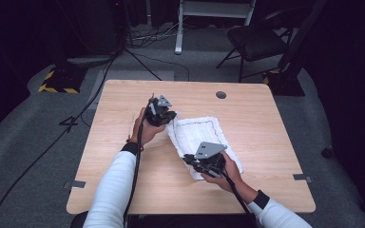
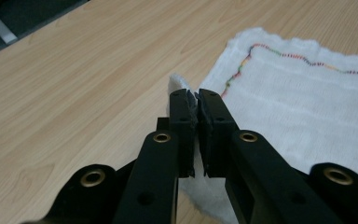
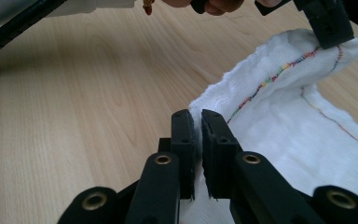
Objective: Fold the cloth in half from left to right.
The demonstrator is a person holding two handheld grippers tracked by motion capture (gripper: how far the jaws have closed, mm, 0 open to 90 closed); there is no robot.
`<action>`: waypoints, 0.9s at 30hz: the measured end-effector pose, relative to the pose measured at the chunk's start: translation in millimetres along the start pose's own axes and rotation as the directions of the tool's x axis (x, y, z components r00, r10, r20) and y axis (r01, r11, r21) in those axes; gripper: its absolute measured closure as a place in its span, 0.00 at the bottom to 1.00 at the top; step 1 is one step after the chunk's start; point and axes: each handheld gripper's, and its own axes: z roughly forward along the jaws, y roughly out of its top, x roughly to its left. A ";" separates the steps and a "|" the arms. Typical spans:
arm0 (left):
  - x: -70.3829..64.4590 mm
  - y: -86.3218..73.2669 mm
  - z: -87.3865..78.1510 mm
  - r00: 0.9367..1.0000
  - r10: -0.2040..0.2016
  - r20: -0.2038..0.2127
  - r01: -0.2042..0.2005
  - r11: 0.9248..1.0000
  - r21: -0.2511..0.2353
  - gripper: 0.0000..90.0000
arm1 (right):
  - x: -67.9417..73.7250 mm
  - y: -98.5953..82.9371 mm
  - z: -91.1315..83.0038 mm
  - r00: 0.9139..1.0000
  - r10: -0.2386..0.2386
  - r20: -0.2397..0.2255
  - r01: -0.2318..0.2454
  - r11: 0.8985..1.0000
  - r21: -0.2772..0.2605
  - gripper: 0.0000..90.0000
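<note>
**Both claws pinching one edge of the white cloth**

Nearest me, at the lower middle of the high view, my right claw (image 1: 191,160) sits closed on the near left corner of the white cloth (image 1: 204,137). Looking along its jaws in the right gripper view, they stand almost together with the cloth's edge (image 3: 198,108) nipped between their tips, and the fabric rises from there in a raised fold toward the upper right of the frame. A stitched line of many colours (image 3: 279,70) runs along that fold.

Farther up the same edge, near the centre of the high view, my left claw (image 1: 167,115) is also closed on the cloth. Its own view shows the jaws nearly shut, with a small peak of white fabric (image 2: 179,84) standing just past their tips.

Beyond both, the rest of the cloth lies spread on the wooden bench (image 1: 123,104), toward its middle right. Past the bench's far edge, at the upper right, a dark folding chair (image 1: 256,40) stands on the grey floor.
</note>
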 end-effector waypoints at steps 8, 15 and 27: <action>-15.4 21.6 21.9 1.000 -0.020 0.012 0.020 0.999 -0.037 0.94 | -23.7 -18.4 -32.3 0.996 0.051 0.068 -0.050 0.999 -0.013 0.93; -32.0 37.9 47.2 0.999 -0.021 0.031 0.022 0.999 -0.044 0.94 | -37.6 -39.1 -58.0 0.988 0.081 0.130 -0.081 0.997 0.000 0.93; -60.6 58.5 82.5 0.998 0.018 0.053 -0.016 0.999 -0.040 0.94 | -49.1 -71.3 -84.6 0.975 0.110 0.194 -0.120 0.992 0.041 0.93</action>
